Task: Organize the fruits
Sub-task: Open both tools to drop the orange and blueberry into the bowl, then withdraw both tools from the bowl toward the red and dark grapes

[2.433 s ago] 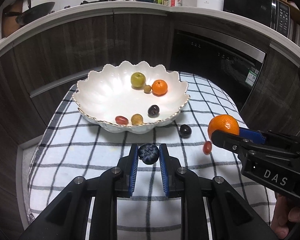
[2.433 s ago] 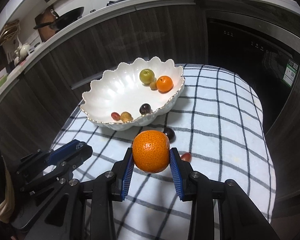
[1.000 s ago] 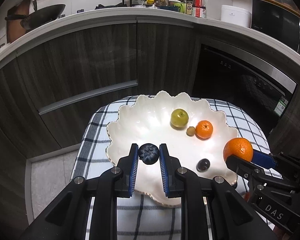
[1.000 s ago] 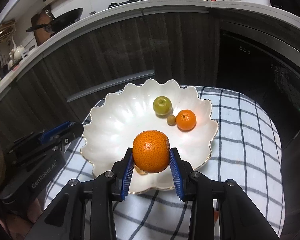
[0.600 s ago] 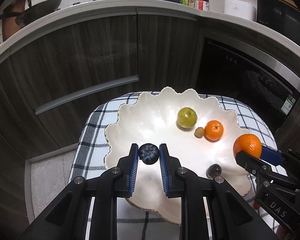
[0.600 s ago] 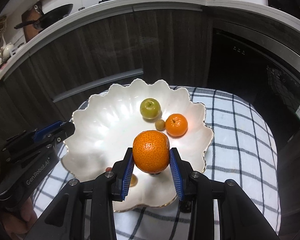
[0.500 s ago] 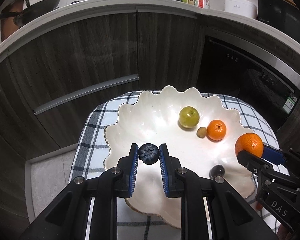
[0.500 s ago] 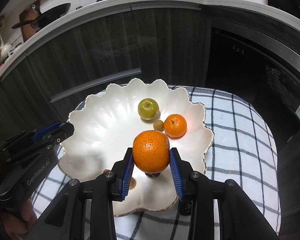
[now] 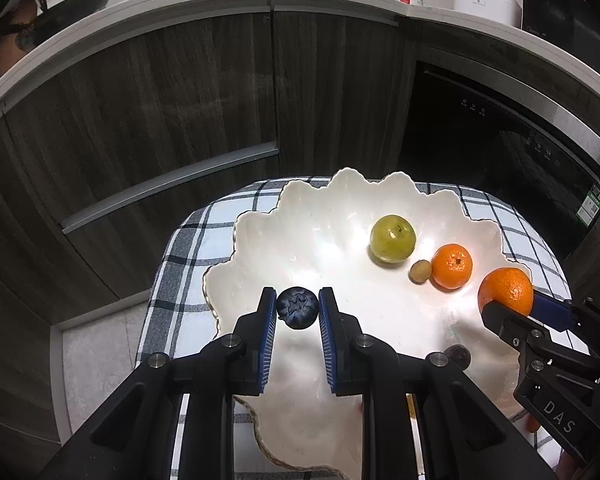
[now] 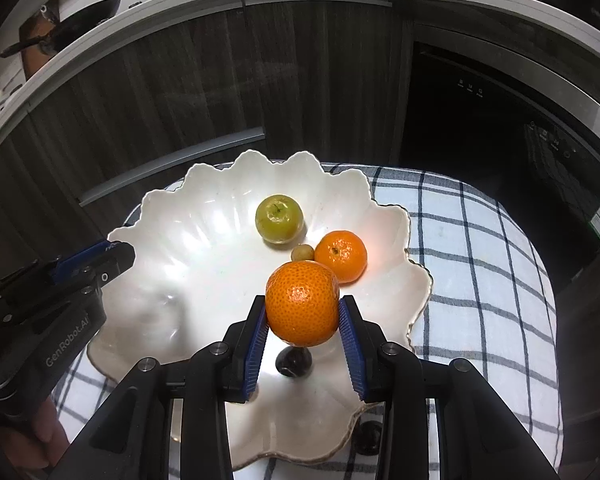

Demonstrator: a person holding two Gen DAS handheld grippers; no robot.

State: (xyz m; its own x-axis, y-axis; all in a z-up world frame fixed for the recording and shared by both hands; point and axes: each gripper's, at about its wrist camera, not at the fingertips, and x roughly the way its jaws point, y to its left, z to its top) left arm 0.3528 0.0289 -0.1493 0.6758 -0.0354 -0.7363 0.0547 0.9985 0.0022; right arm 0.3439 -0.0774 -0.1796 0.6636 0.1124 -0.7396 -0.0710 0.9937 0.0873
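— Holding a dark blue berry [image 9: 297, 307] in my left gripper [image 9: 297, 312], pads pinched tight on both its sides. It hangs over the near left part of the white scalloped bowl [image 9: 260, 240].

— And your right gripper?

— My right gripper [image 10: 302, 320] is clamped on a big orange [image 10: 302, 303], the blue pads pressed to its left and right sides. It sits above the bowl's near right part; from the left camera I see it by the right rim.

— What's lying in the bowl?

— I count a green apple-like fruit [image 10: 279, 219] toward the far side, a smaller orange [image 10: 341, 255] to its right, and a little tan round fruit [image 10: 302, 253] just between them, touching or nearly touching the small orange. Nearer to me there's a dark grape [image 10: 293, 361] on the bowl floor, partly hidden under the orange I'm gripping.

— Anything outside the bowl?

— The bowl rests on a checked cloth [image 10: 480, 280]. One more dark round fruit [image 10: 366, 436] shows just outside the near rim, between my right gripper's arms; I can't tell what kind. Behind stand dark wood cabinets [image 9: 180, 100].
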